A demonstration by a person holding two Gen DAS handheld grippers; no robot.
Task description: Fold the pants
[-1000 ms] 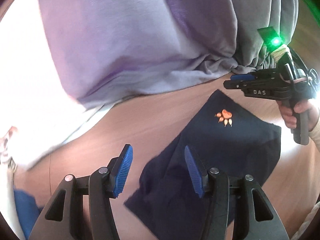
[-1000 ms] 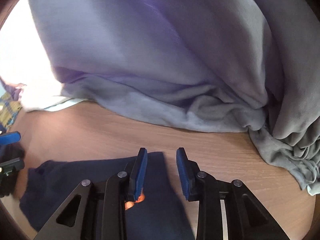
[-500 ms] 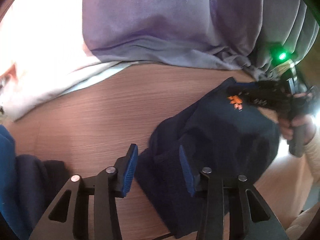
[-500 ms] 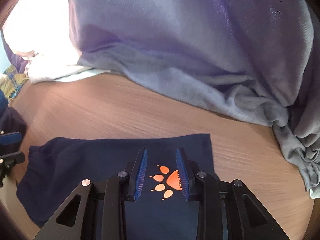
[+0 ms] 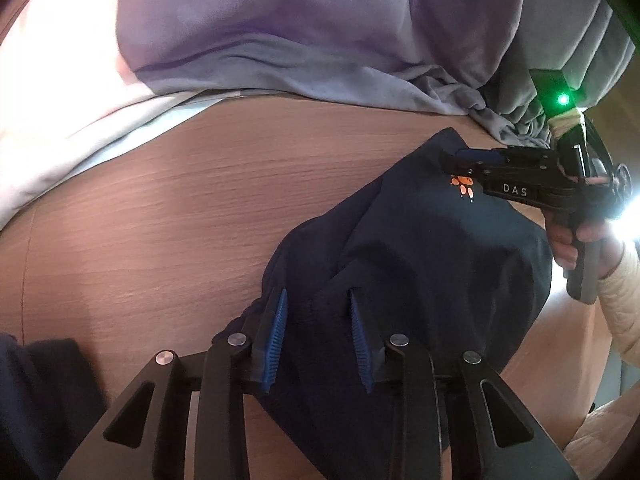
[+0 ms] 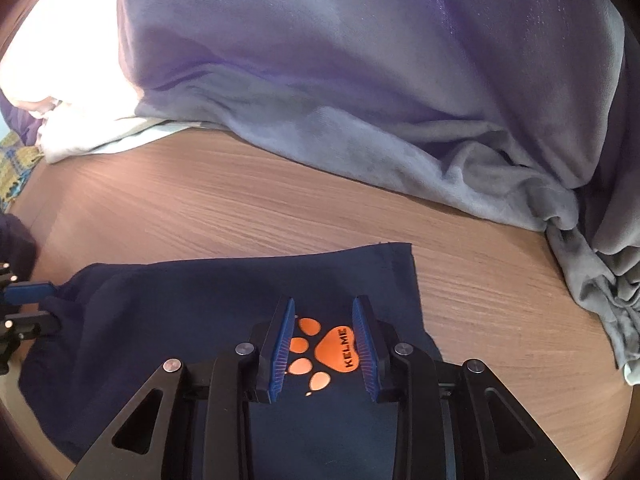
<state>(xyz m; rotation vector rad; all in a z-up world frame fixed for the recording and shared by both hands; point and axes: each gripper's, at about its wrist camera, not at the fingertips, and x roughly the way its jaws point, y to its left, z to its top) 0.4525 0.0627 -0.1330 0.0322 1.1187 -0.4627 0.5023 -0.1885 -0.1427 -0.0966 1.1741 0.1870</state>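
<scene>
The pants (image 6: 200, 320) are spread on the table (image 6: 240, 208), with a heaped blanket (image 6: 360, 80) lying behind them.

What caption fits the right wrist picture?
Right tool poised over the orange paw logo on navy pants on a wooden table.

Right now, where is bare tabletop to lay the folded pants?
Bare wood table runs between the navy pants and the grey-purple blanket, widest toward the white cloth. Right of the pants it is tight: crumpled blanket folds crowd that edge.

Left tool (image 5: 316, 300) lower, closing around pants (image 5: 440, 240)
</scene>
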